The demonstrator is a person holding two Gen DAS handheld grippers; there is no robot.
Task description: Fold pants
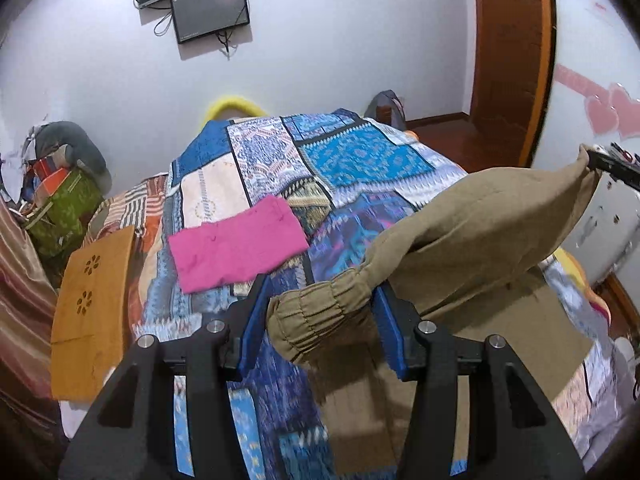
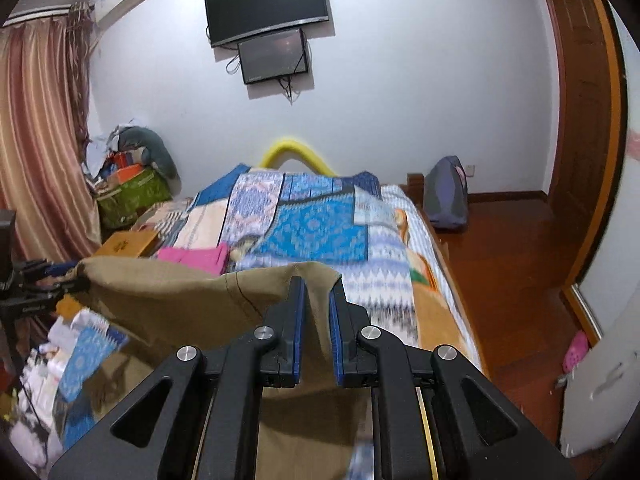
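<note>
Khaki pants (image 1: 460, 236) are bunched right between the left gripper (image 1: 320, 304) pads, jaws clamped on the elastic cuff, and the right gripper (image 2: 317, 296) pinches the other end, so they hang stretched above the patchwork bedspread (image 1: 360, 156). Only the left view shows the pink cloth (image 1: 236, 244) clearly, lying flat just beyond its jaws. Right view adds the curtain (image 2: 36, 140) off to the left, plus the wood floor (image 2: 520, 280) to the right.

The pants (image 1: 472, 220) between the jaws are khaki; beyond them, a pink cloth (image 1: 236, 244) lies on the blue patchwork bedspread (image 1: 360, 156).
</note>
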